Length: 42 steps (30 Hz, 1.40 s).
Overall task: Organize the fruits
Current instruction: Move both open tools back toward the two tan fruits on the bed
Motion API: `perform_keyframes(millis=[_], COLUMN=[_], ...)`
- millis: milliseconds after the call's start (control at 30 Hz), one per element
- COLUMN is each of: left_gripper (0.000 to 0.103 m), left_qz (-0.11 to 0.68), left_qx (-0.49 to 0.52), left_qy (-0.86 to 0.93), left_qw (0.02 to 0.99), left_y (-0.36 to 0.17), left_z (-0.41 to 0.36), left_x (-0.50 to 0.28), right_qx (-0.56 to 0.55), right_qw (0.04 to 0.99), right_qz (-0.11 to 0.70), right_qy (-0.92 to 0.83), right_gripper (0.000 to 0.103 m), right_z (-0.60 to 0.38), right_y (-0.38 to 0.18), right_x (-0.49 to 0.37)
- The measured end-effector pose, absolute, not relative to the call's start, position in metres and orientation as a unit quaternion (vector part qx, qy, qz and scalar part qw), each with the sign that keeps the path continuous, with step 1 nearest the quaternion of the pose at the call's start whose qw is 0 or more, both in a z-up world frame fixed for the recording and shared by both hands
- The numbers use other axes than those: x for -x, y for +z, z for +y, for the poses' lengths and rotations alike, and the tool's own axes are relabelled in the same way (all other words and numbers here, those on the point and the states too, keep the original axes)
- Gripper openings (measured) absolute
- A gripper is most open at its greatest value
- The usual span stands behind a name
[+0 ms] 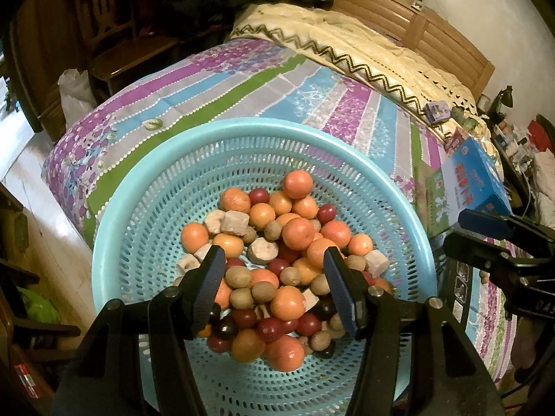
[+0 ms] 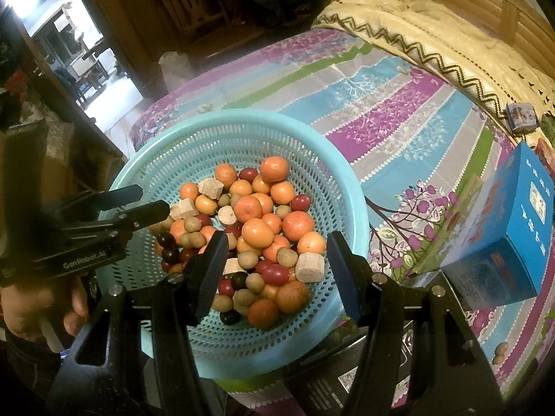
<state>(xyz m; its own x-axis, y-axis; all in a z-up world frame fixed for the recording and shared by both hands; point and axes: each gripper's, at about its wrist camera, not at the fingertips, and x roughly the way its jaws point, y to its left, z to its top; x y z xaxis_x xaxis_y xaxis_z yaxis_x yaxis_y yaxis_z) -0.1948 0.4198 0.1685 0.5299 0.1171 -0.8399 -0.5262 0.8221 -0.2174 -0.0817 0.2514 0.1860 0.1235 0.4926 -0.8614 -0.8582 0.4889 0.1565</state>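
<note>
A round turquoise slotted basket (image 1: 242, 128) (image 2: 225, 116) sits on the bed. It holds a mixed heap: oranges (image 1: 298, 233) (image 2: 257, 232), dark red fruits (image 1: 270, 328) (image 2: 275, 274), small brown round fruits (image 1: 238, 276) (image 2: 287, 256) and pale cut chunks (image 1: 235, 222) (image 2: 309, 266). My left gripper (image 1: 274, 270) (image 2: 149, 201) hovers open over the near side of the heap, nothing between its fingers. My right gripper (image 2: 277, 260) (image 1: 464, 234) is open too, above the basket's near right part, and grips nothing.
The bed has a striped floral sheet (image 1: 242, 83) (image 2: 399, 111) with a cream quilt (image 1: 364, 41) along its far side. A blue carton (image 1: 475, 183) (image 2: 520, 215) stands right of the basket. A black flat object (image 2: 347, 381) lies under the basket's near edge. A hand (image 2: 41, 308) holds the left gripper.
</note>
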Motion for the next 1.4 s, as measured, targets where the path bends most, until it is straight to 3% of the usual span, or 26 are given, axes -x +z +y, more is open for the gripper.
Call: perform_keyframes(millis=[233, 300, 400, 633, 733, 833, 967, 1333, 1400], left_gripper=[0.060, 0.071, 0.077, 0.077, 0.077, 0.077, 0.077, 0.077, 0.077], left_qz=[0.408, 0.379, 0.326, 0.280, 0.291, 0.314, 0.358, 0.412, 0.415], left_qx=[0.189, 0.158, 0.112, 0.056, 0.044, 0.037, 0.042, 0.071, 0.072], left_qy=[0.175, 0.159, 0.117, -0.027, -0.073, -0.103, -0.123, -0.115, -0.116], left_qw=[0.876, 0.898, 0.931, 0.958, 0.953, 0.943, 0.925, 0.901, 0.899], left_y=[0.191, 0.205, 0.227, 0.247, 0.234, 0.211, 0.173, 0.121, 0.115], left_z=[0.383, 0.357, 0.307, 0.183, 0.134, 0.096, 0.061, 0.046, 0.043], left_x=[0.184, 0.179, 0.171, 0.131, 0.108, 0.083, 0.055, 0.026, 0.019], right_qx=[0.156, 0.146, 0.120, 0.056, 0.044, 0.036, 0.029, 0.067, 0.074], right_qw=[0.781, 0.805, 0.843, 0.898, 0.901, 0.896, 0.887, 0.861, 0.858], right_qz=[0.383, 0.352, 0.320, 0.351, 0.385, 0.410, 0.433, 0.450, 0.452], right_qy=[0.467, 0.454, 0.415, 0.258, 0.196, 0.164, 0.161, 0.229, 0.231], right_gripper=[0.060, 0.060, 0.060, 0.060, 0.058, 0.047, 0.043, 0.042, 0.037], right_z=[0.192, 0.162, 0.106, -0.048, -0.095, -0.123, -0.130, -0.114, -0.112], right_y=[0.209, 0.212, 0.209, 0.164, 0.135, 0.110, 0.083, 0.030, 0.026], right_x=[0.098, 0.105, 0.109, 0.081, 0.061, 0.040, 0.011, -0.058, -0.064])
